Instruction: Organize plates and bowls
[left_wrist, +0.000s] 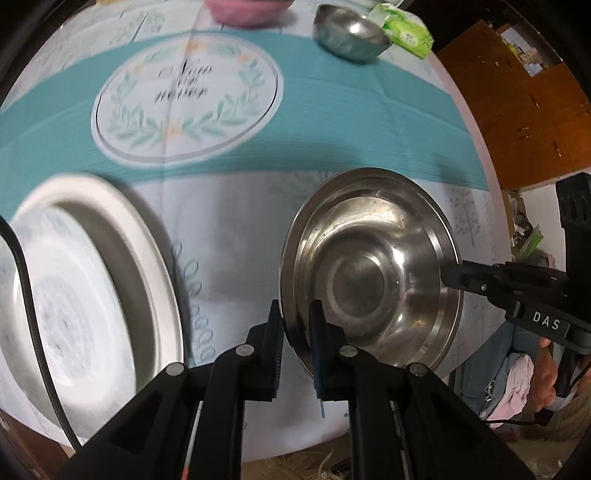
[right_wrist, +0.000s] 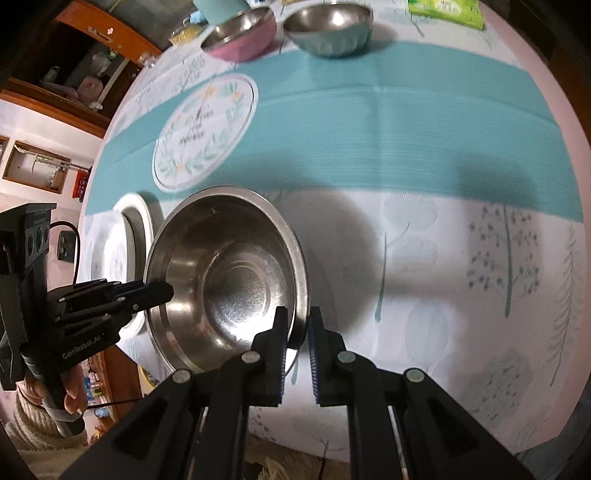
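A wide, shallow steel dish (left_wrist: 369, 273) (right_wrist: 225, 273) hangs between both grippers, and its shadow falls on the cloth beside it. My left gripper (left_wrist: 295, 317) (right_wrist: 166, 290) is shut on the dish's left rim, one finger inside and one outside. On the opposite rim my right gripper (right_wrist: 297, 321) (left_wrist: 448, 275) is shut the same way. Just left of the dish a white plate (left_wrist: 92, 295) (right_wrist: 122, 258) with a faint printed centre lies on the table. At the far edge stand a pink bowl (left_wrist: 243, 9) (right_wrist: 240, 37) and a small steel bowl (left_wrist: 347, 33) (right_wrist: 328, 29).
The round table (left_wrist: 229, 229) (right_wrist: 406, 129) wears a white and teal cloth with a printed round emblem (left_wrist: 184, 99) (right_wrist: 207, 133). A green packet (left_wrist: 406, 33) (right_wrist: 447, 11) lies beside the small steel bowl. A black cable (left_wrist: 29, 295) crosses the white plate. Wooden furniture stands beyond the table's edge.
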